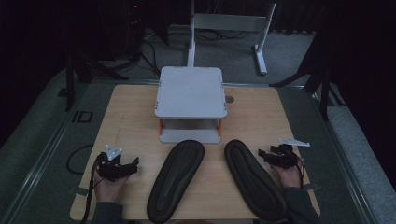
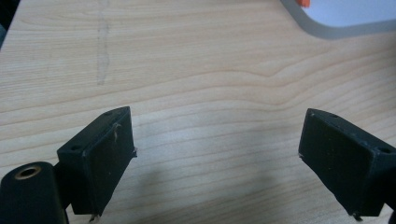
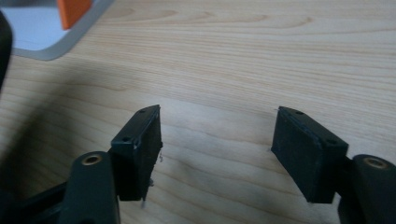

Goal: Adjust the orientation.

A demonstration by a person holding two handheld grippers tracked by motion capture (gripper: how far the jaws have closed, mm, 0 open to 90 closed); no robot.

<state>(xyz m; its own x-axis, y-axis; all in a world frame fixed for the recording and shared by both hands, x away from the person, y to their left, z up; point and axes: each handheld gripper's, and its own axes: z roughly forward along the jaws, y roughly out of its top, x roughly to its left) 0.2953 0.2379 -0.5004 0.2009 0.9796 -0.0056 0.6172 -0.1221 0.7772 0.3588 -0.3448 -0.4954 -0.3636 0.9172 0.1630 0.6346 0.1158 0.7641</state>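
- High view: the left gripper (image 1: 122, 169) rests low on the wooden table (image 1: 133, 112), held by a hand (image 1: 109, 186) at the near left corner. Its jaws stand apart with nothing between them. Just to its right lies the left insole (image 1: 176, 179), dark, sole side up, slanting away from the person. The right gripper (image 1: 270, 157) sits at the near right, its jaws apart and empty too, with the right insole (image 1: 254, 178) just beside it on its left. Beyond both grippers, between them and the far edge, stands a small white two-tier rack (image 1: 190, 93) with orange posts.
- Left gripper view: the two black pads (image 2: 108, 158) are spread wide over bare wood grain. The rack's white base (image 2: 336, 23) curves in ahead and to the right.
- Right gripper view: the pads (image 3: 308, 149) stand wide over bare wood. The white base and an orange post (image 3: 74, 10) lie ahead and to the left.
- Step in hand, as I judge it: a start pose, with both insoles untouched and neither tool closing on anything.
- Next move, by my reading: each gripper should swing inward to its neighbouring insole, meet a thin edge squarely and pinch it, since the flat rubber gives little to catch. The rack looks the likely destination.
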